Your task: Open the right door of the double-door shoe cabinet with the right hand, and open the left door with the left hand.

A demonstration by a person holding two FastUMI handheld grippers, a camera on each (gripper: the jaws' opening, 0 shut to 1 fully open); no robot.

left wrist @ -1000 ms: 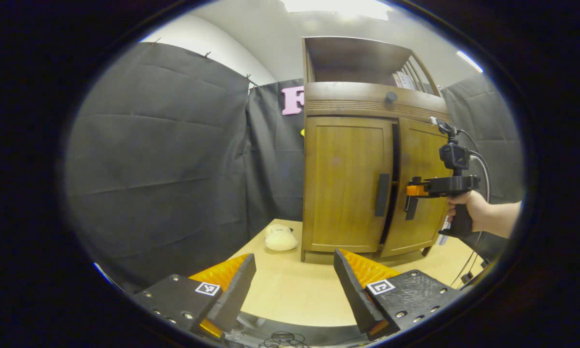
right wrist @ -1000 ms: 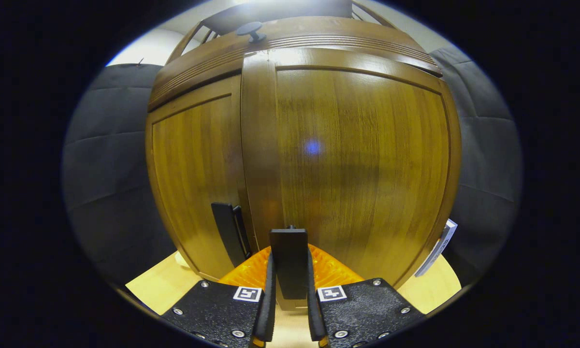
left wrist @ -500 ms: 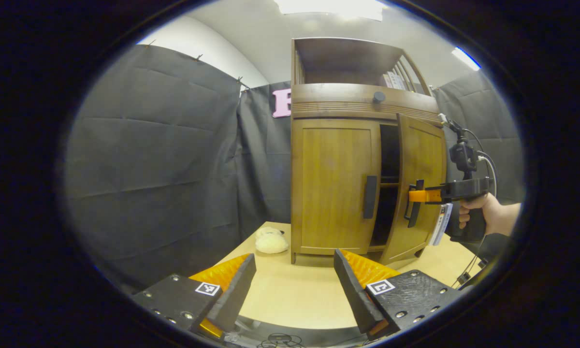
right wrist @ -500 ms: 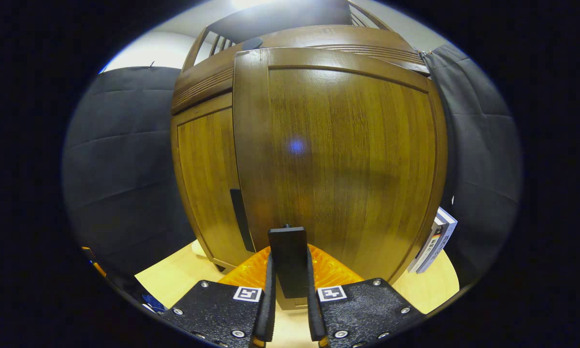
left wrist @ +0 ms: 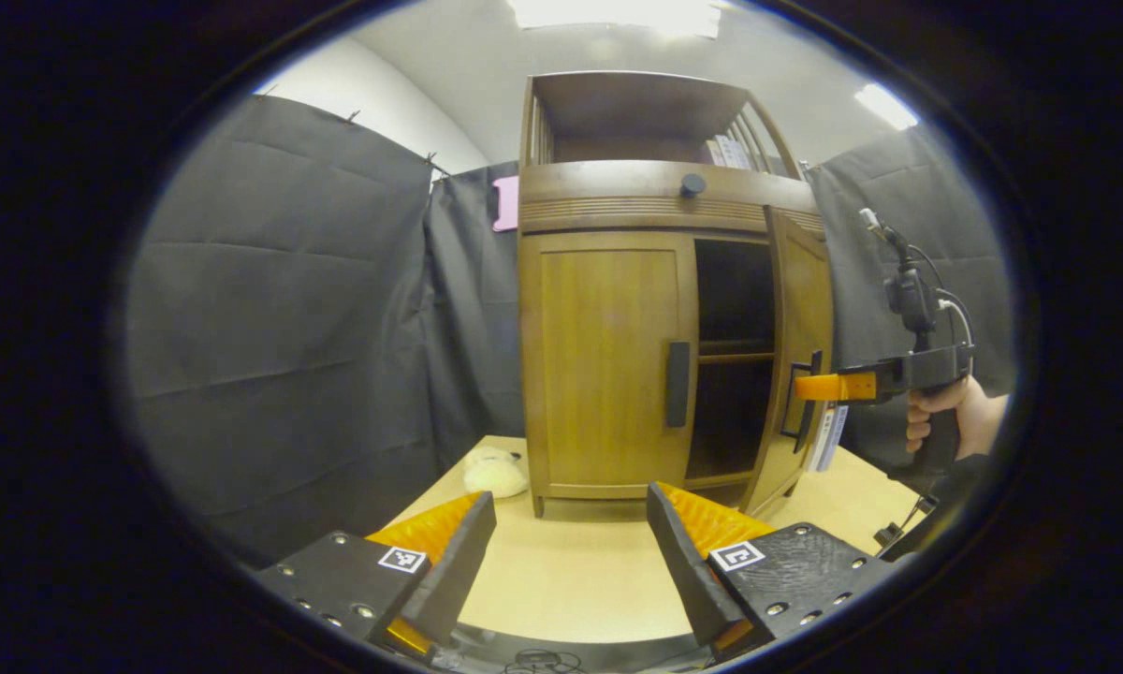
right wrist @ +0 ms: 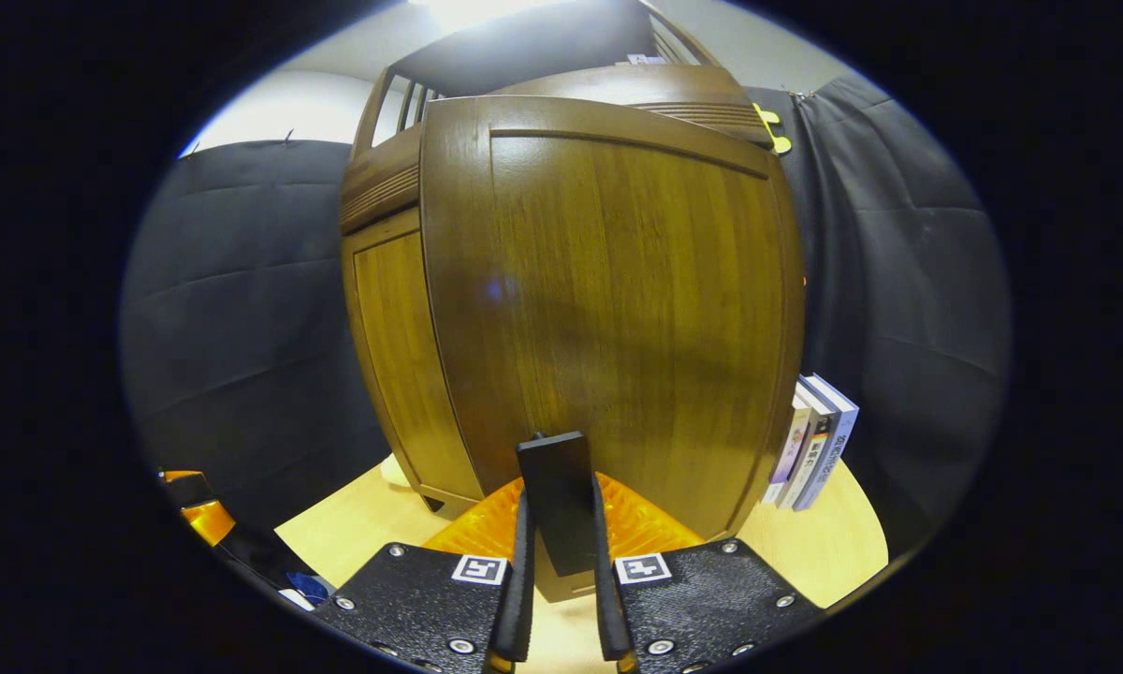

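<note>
Left gripper view: the left gripper (left wrist: pixel 569 552) has its fingers wide apart, holding nothing. The left door (left wrist: pixel 606 360) is shut; its handle (left wrist: pixel 678 384), long axis vertical, lies ahead of and above the fingers, a little toward the right finger, well apart from both. The right door (left wrist: pixel 802 351) stands swung out, the cabinet interior (left wrist: pixel 734 356) dark, contents not discernible. The right gripper (left wrist: pixel 824 387) is at that door's handle, farther off; contact there is too small to judge. The left gripper is nearer the left handle.

Right gripper view: the right gripper's fingers (right wrist: pixel 517 562) are closed on the right door handle (right wrist: pixel 556 501), upright between them. The door's face spreads above the fingers. The left door sits beyond the left finger, its handle hidden. Books (right wrist: pixel 812 440) stand beyond the right finger.
</note>
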